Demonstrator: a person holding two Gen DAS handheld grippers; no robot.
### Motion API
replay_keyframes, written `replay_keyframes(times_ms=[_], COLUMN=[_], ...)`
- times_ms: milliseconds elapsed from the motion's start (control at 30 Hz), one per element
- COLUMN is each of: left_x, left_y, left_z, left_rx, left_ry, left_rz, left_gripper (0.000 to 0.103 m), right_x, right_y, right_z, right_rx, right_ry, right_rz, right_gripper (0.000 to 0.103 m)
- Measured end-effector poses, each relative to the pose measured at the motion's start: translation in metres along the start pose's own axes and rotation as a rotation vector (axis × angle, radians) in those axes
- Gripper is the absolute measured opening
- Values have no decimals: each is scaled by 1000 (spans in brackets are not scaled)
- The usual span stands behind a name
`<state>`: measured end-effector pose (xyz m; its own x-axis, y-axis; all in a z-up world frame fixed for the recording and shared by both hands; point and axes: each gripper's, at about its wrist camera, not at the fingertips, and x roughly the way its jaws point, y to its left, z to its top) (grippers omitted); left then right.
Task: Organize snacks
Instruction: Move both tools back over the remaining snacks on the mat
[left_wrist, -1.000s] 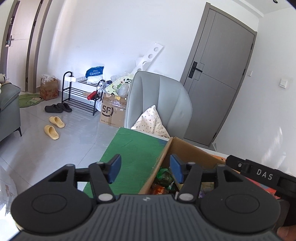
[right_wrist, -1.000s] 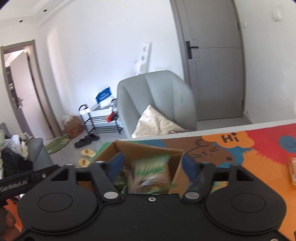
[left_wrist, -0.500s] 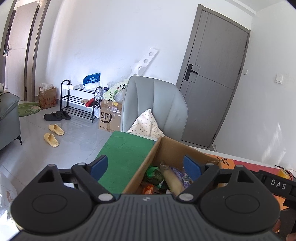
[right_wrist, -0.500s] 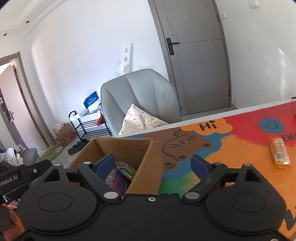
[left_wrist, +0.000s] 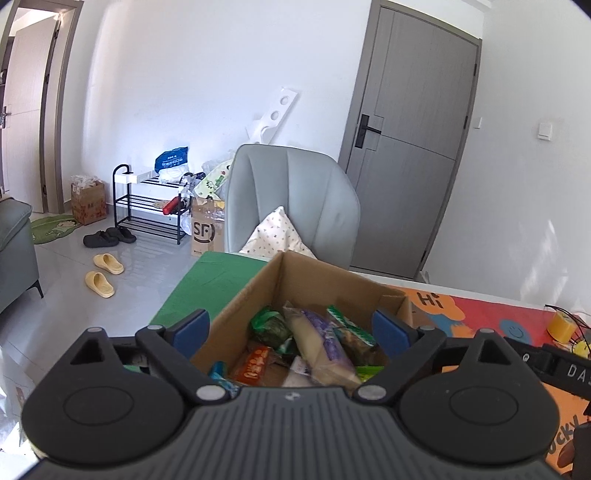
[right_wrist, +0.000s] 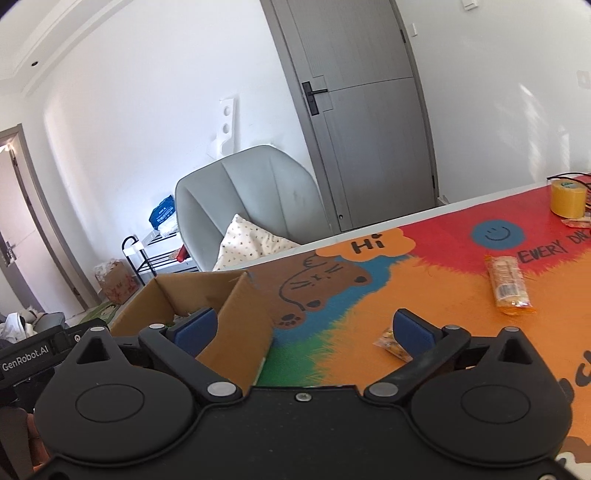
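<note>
The left gripper (left_wrist: 291, 330) and right gripper (right_wrist: 306, 328) are both opening, nothing held. Snacks lie in the cardboard box (left_wrist: 236, 299) at the mat's left edge; "Hi" (right_wrist: 365, 243) marks the mat (right_wrist: 443, 295), where a wrapped snack (right_wrist: 508, 284) lies far right.

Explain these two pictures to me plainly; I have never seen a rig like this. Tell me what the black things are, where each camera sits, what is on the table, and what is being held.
A person holds a two-finger gripper in each hand, with a camera on each looking along its blue-padded fingers. One picture is from the left gripper, above a cardboard box of snack packets. The other is from the right gripper, over a colourful mat with an orange snack pack, a small packet and a yellow tape roll. Both grippers' jaws are opening; neither holds anything.
</note>
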<state>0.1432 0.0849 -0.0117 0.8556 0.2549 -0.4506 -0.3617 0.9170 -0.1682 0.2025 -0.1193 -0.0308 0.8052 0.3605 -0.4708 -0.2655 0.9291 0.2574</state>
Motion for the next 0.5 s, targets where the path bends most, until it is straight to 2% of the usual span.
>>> replay_keyframes(times_ms=[500], left_x=[-1], left_y=[-62], left_z=[-15], left_rx=[86], left_ry=[50], left_rz=[-65], left_gripper=[94], right_x=[-22], right_y=[-56], right_z=[-5], right_rx=[60], right_ry=[-30], right_rz=[-106], right_gripper=[103])
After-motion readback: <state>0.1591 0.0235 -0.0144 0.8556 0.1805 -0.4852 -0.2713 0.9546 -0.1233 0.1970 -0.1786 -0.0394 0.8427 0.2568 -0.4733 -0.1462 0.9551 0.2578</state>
